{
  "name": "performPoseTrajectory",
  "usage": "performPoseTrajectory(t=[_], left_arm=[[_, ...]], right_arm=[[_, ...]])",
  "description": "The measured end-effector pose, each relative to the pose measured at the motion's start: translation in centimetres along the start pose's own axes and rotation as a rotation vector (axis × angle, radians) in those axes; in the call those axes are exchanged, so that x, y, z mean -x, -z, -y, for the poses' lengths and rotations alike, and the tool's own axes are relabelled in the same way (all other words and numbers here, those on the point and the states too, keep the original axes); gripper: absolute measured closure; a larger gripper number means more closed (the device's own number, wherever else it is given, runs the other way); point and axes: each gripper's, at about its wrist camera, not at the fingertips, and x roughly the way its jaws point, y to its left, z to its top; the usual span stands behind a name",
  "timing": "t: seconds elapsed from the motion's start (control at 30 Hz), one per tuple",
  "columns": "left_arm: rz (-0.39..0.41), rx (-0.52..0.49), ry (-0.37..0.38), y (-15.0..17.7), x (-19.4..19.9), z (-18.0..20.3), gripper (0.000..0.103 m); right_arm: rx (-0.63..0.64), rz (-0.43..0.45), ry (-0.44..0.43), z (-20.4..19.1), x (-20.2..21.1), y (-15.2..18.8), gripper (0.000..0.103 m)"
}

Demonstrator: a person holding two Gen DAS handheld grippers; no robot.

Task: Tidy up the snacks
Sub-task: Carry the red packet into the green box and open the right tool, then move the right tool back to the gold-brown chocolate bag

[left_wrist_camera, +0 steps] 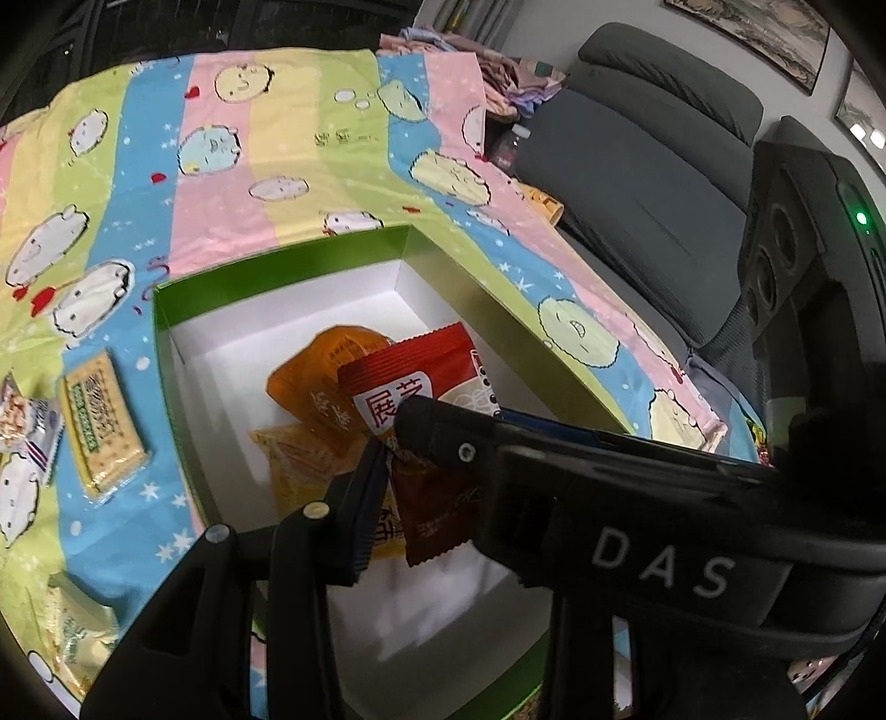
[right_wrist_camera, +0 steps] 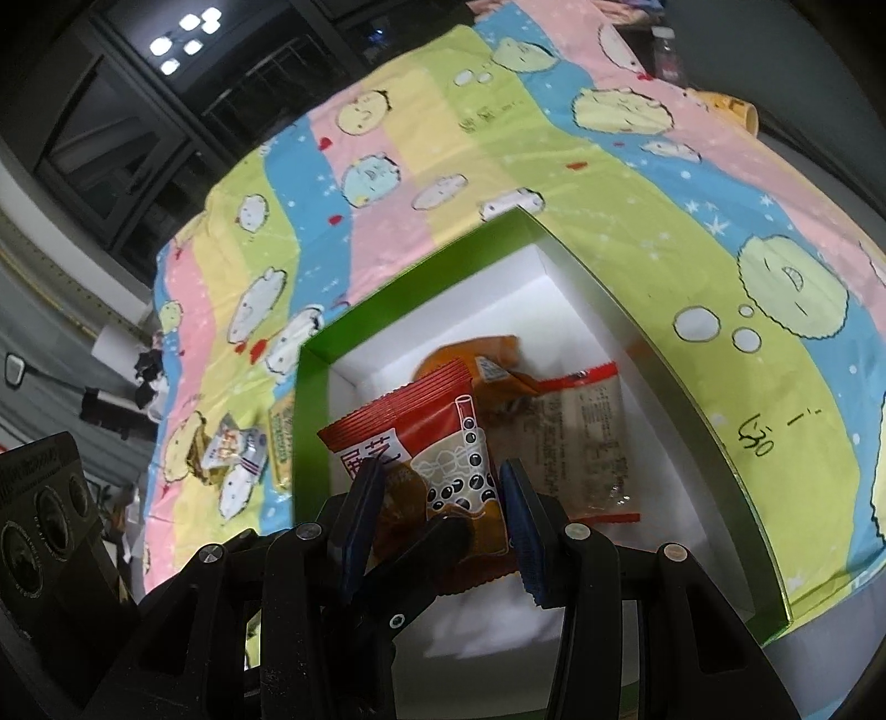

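A green box (left_wrist_camera: 288, 263) with a white inside sits on the cartoon cloth and holds several snack packets. A red bubble-tea packet (left_wrist_camera: 421, 382) stands tilted over orange packets (left_wrist_camera: 310, 387) and a brown one (left_wrist_camera: 437, 515). My left gripper (left_wrist_camera: 387, 443) is over the box, pinched on the red packet's lower edge; the right gripper's black body crosses in front. In the right wrist view my right gripper (right_wrist_camera: 443, 498) is open, its blue-padded fingers either side of the red packet (right_wrist_camera: 421, 437), above the box (right_wrist_camera: 310, 421). A clear red-edged packet (right_wrist_camera: 581, 437) lies to the right.
Loose snacks lie left of the box: a green cracker pack (left_wrist_camera: 102, 421), a small white-blue packet (left_wrist_camera: 33, 421) and a pale green pack (left_wrist_camera: 72, 631). A grey sofa (left_wrist_camera: 637, 166) stands beyond the table's right edge. A bottle (right_wrist_camera: 667, 52) stands at the far edge.
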Motion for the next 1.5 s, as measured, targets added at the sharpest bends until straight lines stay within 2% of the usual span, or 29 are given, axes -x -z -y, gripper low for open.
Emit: performPoseTrajectory(t=[0.33, 0.4, 0.43, 0.57, 0.77, 0.97, 1.03, 1.17, 1.33, 1.5], left_arm=[[-0.036, 0.023, 0.036, 0.2, -1.1, -0.2, 0.068], [-0.019, 0.027, 0.022, 0.2, -0.7, -0.2, 0.064], [-0.010, 0.023, 0.011, 0.2, -0.4, -0.2, 0.061], [0.041, 0.010, -0.018, 0.3, 1.8, -0.5, 0.038], [0.141, 0.033, -0.096, 0.7, 6.6, -2.3, 0.017], [0.202, 0.102, -0.223, 1.9, 10.9, -6.6, 0.014], [0.203, 0.149, -0.277, 2.6, 12.1, -8.9, 0.014], [0.194, 0.252, -0.350, 4.1, 14.1, -13.7, 0.014], [0.197, 0.359, -0.487, 6.9, 16.5, -20.3, 0.014], [0.209, 0.522, -0.502, 9.8, 17.6, -26.5, 0.014]], right_arm=[[-0.031, -0.039, 0.064, 1.0, -1.0, -0.1, 0.056], [-0.034, -0.037, 0.068, 1.0, -0.9, -0.1, 0.054], [-0.037, -0.028, 0.081, 0.9, -0.6, -0.1, 0.051], [-0.032, 0.020, 0.097, 0.4, 0.5, 0.0, 0.039], [0.027, 0.106, -0.009, -2.1, 2.5, 0.0, 0.024], [0.128, 0.138, -0.155, -6.2, 3.2, 0.5, 0.024], [0.155, 0.132, -0.174, -7.7, 2.9, 0.8, 0.024], [0.201, 0.092, -0.189, -10.9, 1.4, 1.6, 0.024], [0.245, 0.035, -0.182, -15.0, -1.6, 2.7, 0.024], [0.302, -0.055, -0.204, -20.2, -5.9, 3.8, 0.024]])
